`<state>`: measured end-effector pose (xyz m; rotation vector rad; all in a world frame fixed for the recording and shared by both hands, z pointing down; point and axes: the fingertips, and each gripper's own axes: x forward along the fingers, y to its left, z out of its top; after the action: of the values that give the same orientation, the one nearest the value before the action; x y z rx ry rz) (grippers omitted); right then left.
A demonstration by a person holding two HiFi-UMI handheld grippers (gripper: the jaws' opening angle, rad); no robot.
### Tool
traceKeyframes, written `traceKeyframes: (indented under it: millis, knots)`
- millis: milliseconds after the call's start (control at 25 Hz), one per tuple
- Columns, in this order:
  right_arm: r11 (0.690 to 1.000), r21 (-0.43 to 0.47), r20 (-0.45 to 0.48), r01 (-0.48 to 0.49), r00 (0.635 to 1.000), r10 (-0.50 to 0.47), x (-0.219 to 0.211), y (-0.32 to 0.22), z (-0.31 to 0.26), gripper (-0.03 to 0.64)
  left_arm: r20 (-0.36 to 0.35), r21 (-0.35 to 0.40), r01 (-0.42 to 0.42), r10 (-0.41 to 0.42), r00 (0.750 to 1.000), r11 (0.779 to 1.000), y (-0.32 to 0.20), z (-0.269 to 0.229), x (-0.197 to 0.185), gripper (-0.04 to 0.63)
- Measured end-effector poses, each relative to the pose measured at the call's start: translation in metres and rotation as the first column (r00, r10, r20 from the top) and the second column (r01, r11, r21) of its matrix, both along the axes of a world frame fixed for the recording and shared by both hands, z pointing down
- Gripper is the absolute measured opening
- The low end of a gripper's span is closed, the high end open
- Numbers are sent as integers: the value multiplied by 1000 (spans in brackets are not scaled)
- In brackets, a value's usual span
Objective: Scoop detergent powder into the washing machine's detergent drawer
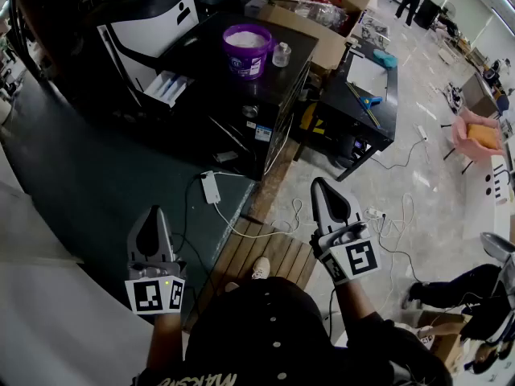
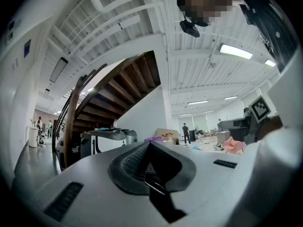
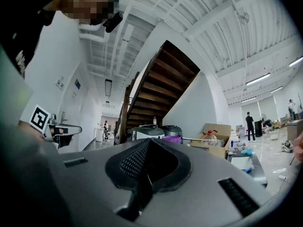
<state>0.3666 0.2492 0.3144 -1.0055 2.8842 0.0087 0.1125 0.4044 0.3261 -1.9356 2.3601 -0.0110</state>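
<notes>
A purple tub [image 1: 246,48] full of white detergent powder stands on a black cabinet [image 1: 269,95] far ahead. To its left is the washing machine [image 1: 149,18], with its white detergent drawer [image 1: 167,87] pulled out. Both grippers are held low and level, close to the person's body and well short of the cabinet. My left gripper [image 1: 151,212] is shut, with nothing between its jaws [image 2: 149,144]. My right gripper [image 1: 320,183] is likewise shut and empty [image 3: 147,141]. The tub shows small and distant past the jaws in the left gripper view [image 2: 154,138] and the right gripper view [image 3: 171,139].
A small glass jar [image 1: 282,54] stands beside the tub. An open cardboard box [image 1: 322,6] lies behind the cabinet and a black table [image 1: 366,111] to its right. A white power strip [image 1: 211,187], cables and a wooden pallet [image 1: 257,252] lie on the floor between me and the cabinet.
</notes>
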Motion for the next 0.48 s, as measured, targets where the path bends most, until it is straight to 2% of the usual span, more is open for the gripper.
traceKeyframes:
  millis: [160, 280, 360, 480]
  knots:
    - [1000, -1, 3, -9, 1000, 9, 0, -1, 3, 28, -6, -7, -5, 5, 1000, 1000, -2, 5, 0, 5]
    - [999, -8, 57, -36, 998, 36, 4, -3, -2, 29, -4, -13, -12, 12, 1000, 1000, -4, 5, 0, 5]
    - [1000, -15, 81, -27, 996, 28, 6, -2, -4, 29, -1, -14, -10, 10, 1000, 1000, -4, 4, 1, 5]
    - [1000, -15, 71, -10, 997, 11, 5, 0, -4, 29, 1, -17, -9, 9, 1000, 1000, -3, 3, 3, 5]
